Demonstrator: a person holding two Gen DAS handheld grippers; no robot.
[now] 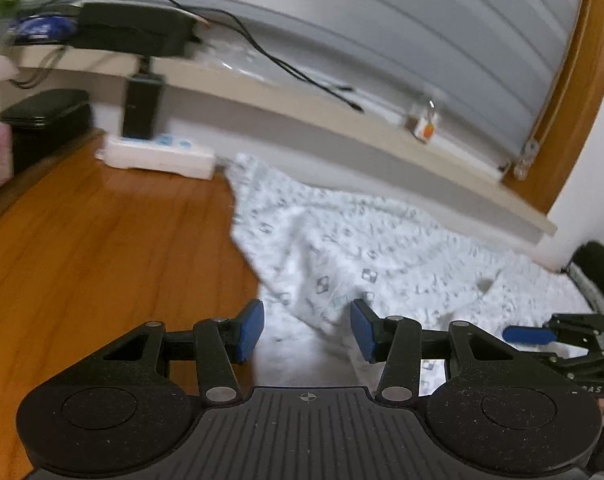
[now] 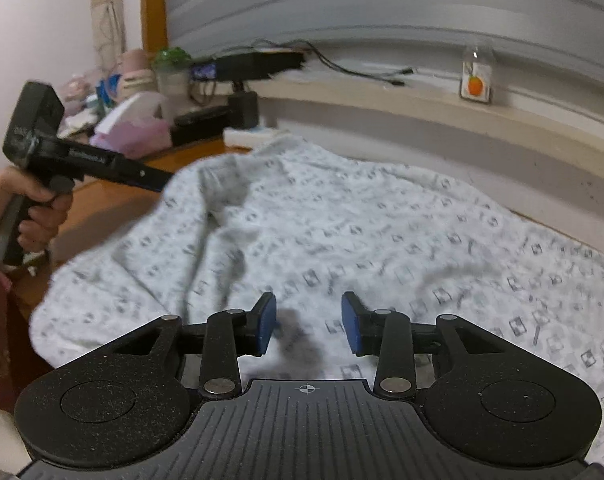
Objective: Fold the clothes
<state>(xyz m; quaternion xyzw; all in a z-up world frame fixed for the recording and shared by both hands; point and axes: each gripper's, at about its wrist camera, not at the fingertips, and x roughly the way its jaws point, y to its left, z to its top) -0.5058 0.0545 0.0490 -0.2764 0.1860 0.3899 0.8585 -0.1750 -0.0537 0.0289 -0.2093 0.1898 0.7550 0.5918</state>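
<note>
You work over a wooden surface (image 1: 102,232) with a warm orange-brown grain, bare on its left half in your left wrist view. A white garment (image 2: 342,232) printed with small grey squares lies spread and rumpled directly on it, covering the right part and reaching back to the grey wall below the ledge. At the far left of the wood a white power strip (image 1: 158,156) rests flat against the wall, touching the garment's far corner. A black box (image 1: 48,124) stands on the wood further left, and a pink box (image 2: 136,136) sits beside it. The far clutter is too blurred to tell.
</note>
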